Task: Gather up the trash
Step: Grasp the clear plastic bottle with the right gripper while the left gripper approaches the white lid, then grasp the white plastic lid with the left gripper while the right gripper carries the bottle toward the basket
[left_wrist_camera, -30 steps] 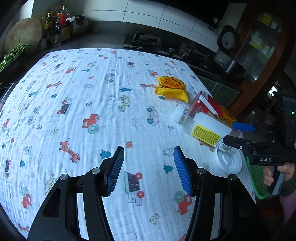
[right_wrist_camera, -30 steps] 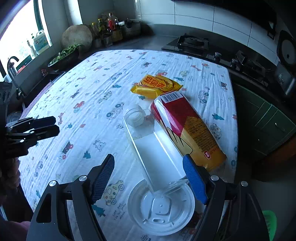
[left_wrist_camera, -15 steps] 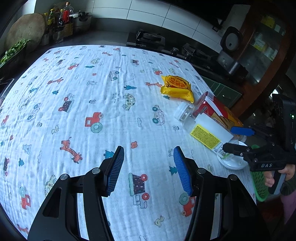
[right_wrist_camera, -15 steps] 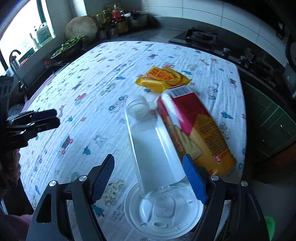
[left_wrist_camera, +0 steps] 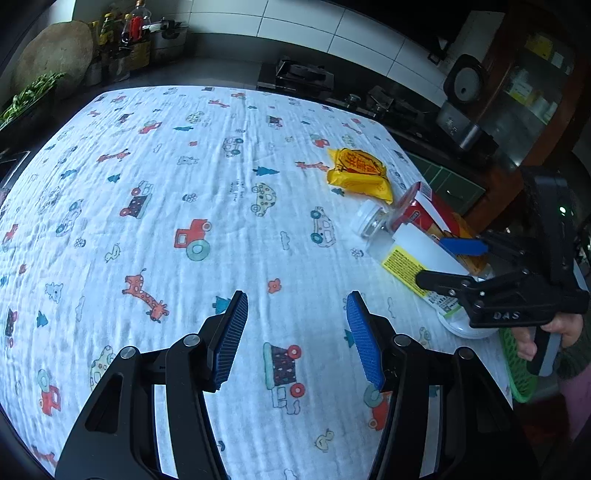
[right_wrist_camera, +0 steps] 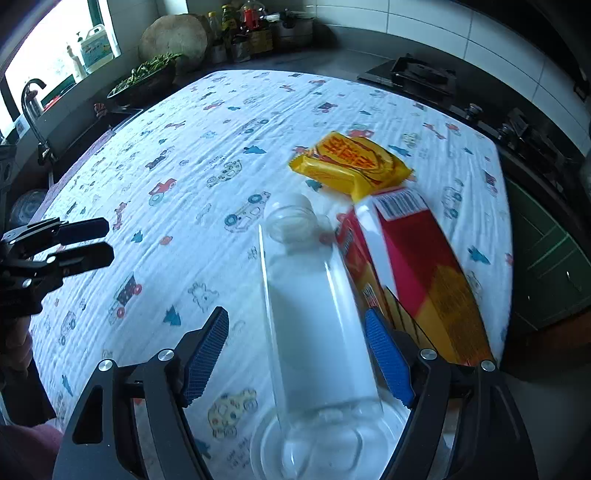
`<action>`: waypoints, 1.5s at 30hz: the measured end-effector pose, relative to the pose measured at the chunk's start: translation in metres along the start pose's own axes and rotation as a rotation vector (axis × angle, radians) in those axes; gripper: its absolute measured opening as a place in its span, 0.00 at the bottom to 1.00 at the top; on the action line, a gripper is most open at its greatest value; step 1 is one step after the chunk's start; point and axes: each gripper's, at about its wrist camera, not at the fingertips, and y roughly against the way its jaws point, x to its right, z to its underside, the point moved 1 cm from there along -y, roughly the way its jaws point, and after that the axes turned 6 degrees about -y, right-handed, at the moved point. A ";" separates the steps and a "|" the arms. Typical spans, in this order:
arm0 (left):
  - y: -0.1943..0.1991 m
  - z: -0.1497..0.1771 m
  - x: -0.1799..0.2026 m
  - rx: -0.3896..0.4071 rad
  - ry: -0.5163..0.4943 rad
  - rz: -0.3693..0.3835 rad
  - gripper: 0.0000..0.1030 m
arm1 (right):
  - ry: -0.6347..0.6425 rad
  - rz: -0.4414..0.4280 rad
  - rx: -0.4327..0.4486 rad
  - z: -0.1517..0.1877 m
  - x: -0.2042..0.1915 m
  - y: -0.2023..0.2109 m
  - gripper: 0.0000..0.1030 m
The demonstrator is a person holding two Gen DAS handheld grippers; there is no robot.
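Observation:
A clear plastic bottle with a white label (right_wrist_camera: 314, 314) lies on the printed cloth, its base over a white plastic lid (right_wrist_camera: 266, 446). My right gripper (right_wrist_camera: 297, 352) is open with a finger on each side of the bottle. A red and yellow snack box (right_wrist_camera: 417, 273) lies against the bottle's right side. A yellow wrapper (right_wrist_camera: 351, 162) lies beyond. In the left wrist view the bottle (left_wrist_camera: 402, 251), box (left_wrist_camera: 428, 214) and wrapper (left_wrist_camera: 360, 173) lie at the right. My left gripper (left_wrist_camera: 295, 332) is open and empty over bare cloth.
The table's right edge (right_wrist_camera: 506, 258) runs close beside the box. A green basket (left_wrist_camera: 515, 373) sits below the table's near right corner. A stove (right_wrist_camera: 421, 77), jars (right_wrist_camera: 251, 33) and a sink tap (right_wrist_camera: 31, 99) line the counters behind.
My right gripper has moved forward along the bottle, so its fingers now straddle the bottle's body. The left gripper has shifted slightly and stays open.

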 end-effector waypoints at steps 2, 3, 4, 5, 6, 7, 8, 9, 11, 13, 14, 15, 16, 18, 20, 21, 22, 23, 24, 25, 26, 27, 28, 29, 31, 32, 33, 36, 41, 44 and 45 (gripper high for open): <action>0.000 0.000 -0.002 -0.001 0.003 -0.002 0.54 | 0.009 0.001 -0.007 -0.005 -0.003 -0.006 0.71; -0.001 0.000 -0.003 -0.001 0.003 -0.002 0.54 | 0.014 0.003 -0.011 -0.007 -0.004 -0.009 0.71; -0.001 0.000 -0.004 -0.002 0.005 -0.002 0.54 | 0.021 0.006 -0.016 -0.010 -0.005 -0.012 0.71; -0.002 0.000 -0.005 -0.003 0.006 -0.002 0.54 | 0.026 0.009 -0.022 -0.012 -0.007 -0.015 0.71; -0.002 0.001 -0.006 -0.004 0.006 -0.003 0.54 | 0.031 0.013 -0.028 -0.015 -0.007 -0.019 0.71; -0.002 0.001 -0.007 -0.005 0.008 -0.002 0.54 | 0.035 0.015 -0.029 -0.017 -0.008 -0.021 0.71; -0.003 0.001 -0.008 -0.006 0.009 -0.001 0.54 | 0.036 0.015 -0.030 -0.018 -0.008 -0.022 0.70; -0.003 0.001 -0.008 -0.006 0.009 -0.001 0.54 | 0.036 0.016 -0.032 -0.020 -0.008 -0.022 0.68; -0.004 0.002 -0.010 -0.009 0.010 -0.002 0.54 | 0.035 0.022 -0.038 -0.023 -0.009 -0.024 0.65; -0.005 0.002 -0.010 -0.012 0.016 -0.001 0.54 | 0.030 0.041 -0.041 -0.025 -0.009 -0.025 0.58; -0.006 0.002 -0.010 -0.012 0.017 -0.001 0.54 | 0.027 0.050 -0.042 -0.025 -0.009 -0.025 0.56; -0.006 0.002 -0.010 -0.013 0.015 0.001 0.54 | 0.022 0.048 -0.043 -0.026 -0.009 -0.026 0.55; -0.006 0.002 -0.009 -0.013 0.013 0.002 0.54 | 0.013 0.041 -0.043 -0.026 -0.008 -0.025 0.54; -0.005 0.002 -0.008 -0.010 0.006 0.004 0.54 | 0.013 0.040 -0.039 -0.025 -0.008 -0.024 0.54; -0.005 0.002 -0.006 -0.009 0.002 0.009 0.54 | -0.001 0.024 -0.022 -0.024 -0.008 -0.019 0.54; -0.005 0.002 -0.005 -0.009 0.000 0.010 0.54 | -0.010 0.017 -0.014 -0.023 -0.008 -0.017 0.53; -0.004 0.002 -0.003 -0.009 -0.003 0.011 0.54 | -0.028 0.002 -0.002 -0.022 -0.007 -0.013 0.53; -0.005 0.003 -0.002 -0.010 -0.005 0.013 0.54 | -0.040 -0.008 0.005 -0.022 -0.007 -0.010 0.53; -0.005 0.003 -0.002 -0.011 -0.005 0.016 0.54 | -0.049 -0.014 0.012 -0.022 -0.007 -0.007 0.53; -0.005 0.004 0.000 -0.012 -0.007 0.019 0.54 | -0.061 -0.023 0.023 -0.021 -0.007 -0.003 0.53; -0.005 0.004 0.002 -0.012 -0.012 0.023 0.54 | -0.068 -0.028 0.029 -0.019 -0.007 0.000 0.53; -0.005 0.005 0.004 -0.013 -0.015 0.025 0.54 | -0.075 -0.032 0.037 -0.018 -0.006 0.004 0.53; -0.005 0.005 0.007 -0.012 -0.020 0.030 0.54 | -0.078 -0.033 0.045 -0.017 -0.006 0.008 0.52; -0.005 0.005 0.009 -0.011 -0.025 0.034 0.54 | -0.082 -0.036 0.058 -0.015 -0.006 0.012 0.52; -0.005 0.006 0.014 -0.011 -0.035 0.038 0.54 | -0.095 -0.044 0.069 -0.011 -0.005 0.020 0.52; -0.005 0.006 0.016 -0.012 -0.035 0.043 0.54 | -0.101 -0.044 0.077 -0.009 -0.004 0.024 0.52; -0.005 0.006 0.019 -0.013 -0.039 0.049 0.54 | -0.106 -0.044 0.084 -0.007 -0.003 0.029 0.52; -0.005 0.007 0.028 -0.014 -0.056 0.065 0.54 | -0.126 -0.040 0.112 0.000 0.003 0.044 0.52; -0.010 0.006 0.054 -0.025 -0.103 0.118 0.54 | -0.152 -0.019 0.156 0.016 0.015 0.074 0.52; -0.016 0.005 0.074 -0.034 -0.141 0.157 0.54 | -0.170 -0.001 0.180 0.028 0.021 0.093 0.52; -0.018 0.005 0.079 -0.037 -0.150 0.167 0.54 | -0.178 0.006 0.188 0.033 0.023 0.098 0.52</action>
